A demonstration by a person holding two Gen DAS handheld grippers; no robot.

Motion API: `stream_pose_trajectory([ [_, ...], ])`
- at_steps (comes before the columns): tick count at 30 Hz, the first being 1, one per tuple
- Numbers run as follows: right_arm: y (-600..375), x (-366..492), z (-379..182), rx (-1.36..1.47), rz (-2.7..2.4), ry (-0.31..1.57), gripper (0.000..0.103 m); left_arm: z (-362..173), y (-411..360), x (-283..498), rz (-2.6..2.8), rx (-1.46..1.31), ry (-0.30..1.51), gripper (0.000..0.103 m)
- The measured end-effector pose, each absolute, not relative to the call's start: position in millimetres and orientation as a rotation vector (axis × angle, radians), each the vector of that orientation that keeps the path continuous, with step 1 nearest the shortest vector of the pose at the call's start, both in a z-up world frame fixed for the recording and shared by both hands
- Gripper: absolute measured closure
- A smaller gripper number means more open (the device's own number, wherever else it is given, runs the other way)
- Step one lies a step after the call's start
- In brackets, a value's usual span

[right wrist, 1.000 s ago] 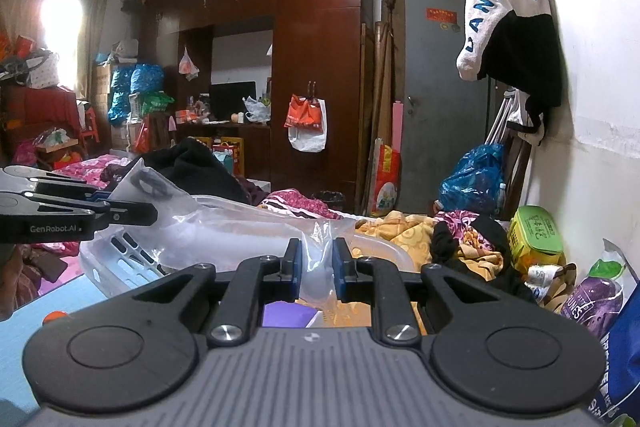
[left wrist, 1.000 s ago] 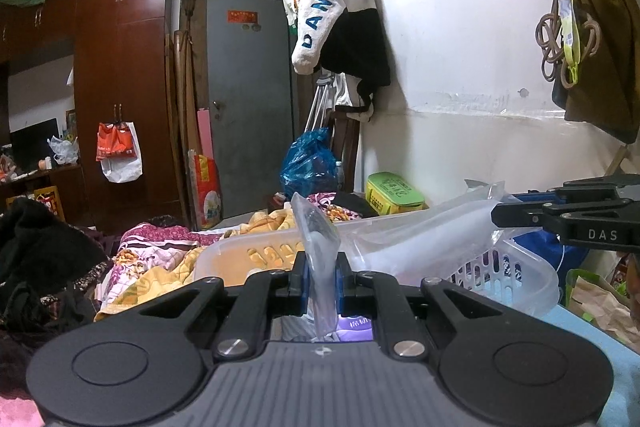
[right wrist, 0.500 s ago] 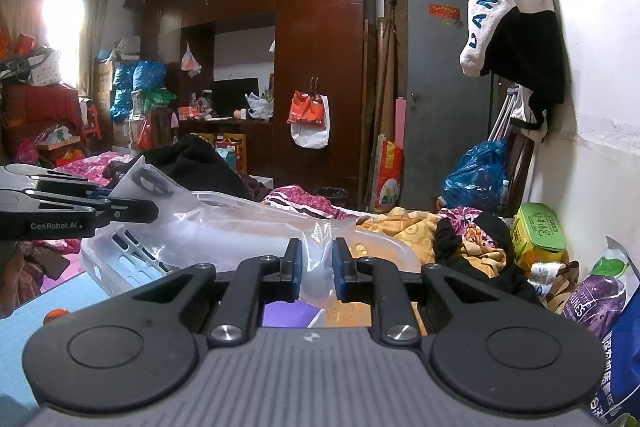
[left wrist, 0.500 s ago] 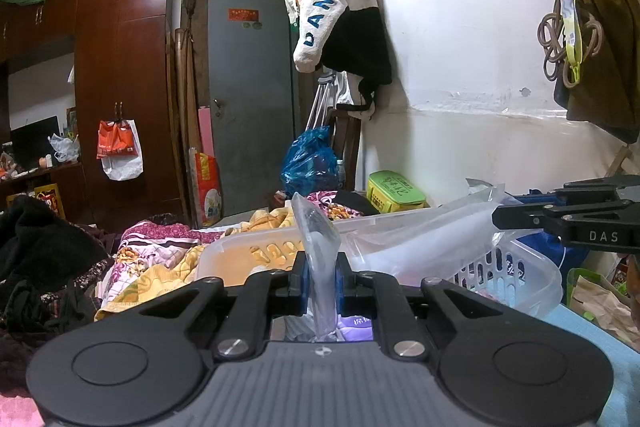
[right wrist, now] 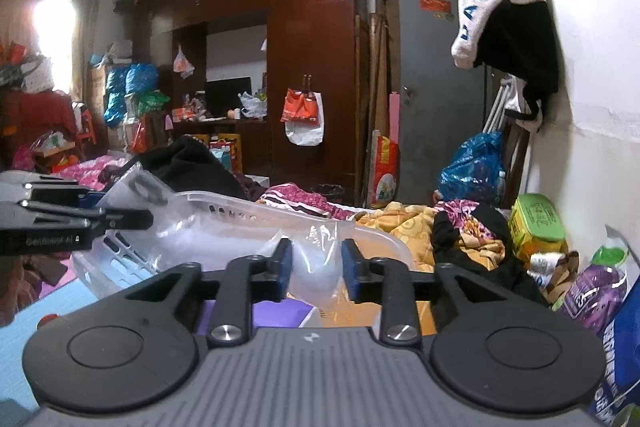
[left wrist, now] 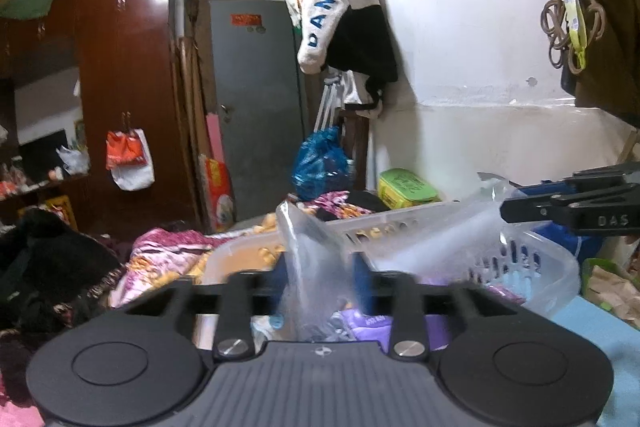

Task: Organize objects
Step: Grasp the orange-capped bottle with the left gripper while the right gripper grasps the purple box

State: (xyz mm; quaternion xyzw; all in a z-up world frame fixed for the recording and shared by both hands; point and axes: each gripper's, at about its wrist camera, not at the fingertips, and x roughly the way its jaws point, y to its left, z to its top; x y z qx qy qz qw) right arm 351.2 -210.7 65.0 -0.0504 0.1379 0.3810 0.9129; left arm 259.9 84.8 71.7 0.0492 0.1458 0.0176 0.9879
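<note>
Both grippers (left wrist: 318, 281) (right wrist: 316, 263) have just been opening off the bag (left wrist: 308, 267) over the basket (left wrist: 536, 267); you should withdraw now.

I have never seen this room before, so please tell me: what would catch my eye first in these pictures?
First, the clear bag stretched over the white basket, loose between the parted fingers of the left tool and the right tool, whose jaws have just been opening. Behind stands the dark wardrobe, and a white and black jacket hangs on the wall at right.
</note>
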Motion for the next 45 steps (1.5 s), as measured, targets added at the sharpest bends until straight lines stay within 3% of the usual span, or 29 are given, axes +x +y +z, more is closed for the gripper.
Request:
stream_pose_trajectory([
  [1, -213.0, 349.6, 64.9, -0.097, 0.775, 0.277, 0.040, 71.6, 84.4, 257.8, 0.043, 0.105, 0.282, 0.037],
  [2, -215.8, 347.3, 65.2, -0.088, 0.769, 0.265, 0.022, 72.2, 84.4, 255.7, 0.048, 0.106, 0.273, 0.034],
  [4, -223.1, 340.4, 66.5, -0.069, 0.755, 0.238, 0.002, 75.1, 84.5, 248.0, 0.048, 0.095, 0.257, 0.033],
  [5, -227.2, 336.6, 66.6, -0.061, 0.754, 0.232, 0.000, 76.8, 83.9, 241.6, 0.045, 0.084, 0.246, 0.032],
  [9, -246.6, 314.5, 58.4, -0.047, 0.779, 0.272, 0.000, 79.2, 70.9, 203.1, 0.026, 0.079, 0.210, 0.026],
  [17, -255.5, 282.2, 12.4, -0.117, 0.832, 0.381, 0.000, 31.6, 25.4, 134.3, -0.075, 0.100, 0.285, 0.026],
  [28, -228.0, 277.7, -23.9, -0.179, 0.879, 0.487, 0.000, -21.1, 41.6, 145.9, -0.086, 0.061, 0.429, 0.026],
  [39, -216.1, 266.9, -38.1, -0.193, 0.846, 0.545, 0.000, -18.2, 65.1, 108.8, 0.016, 0.065, 0.350, 0.026],
  [45, -199.7, 272.4, -42.4, -0.233, 0.813, 0.600, 0.002, -18.2, 92.1, 135.1, 0.081, 0.030, 0.427, 0.025],
])
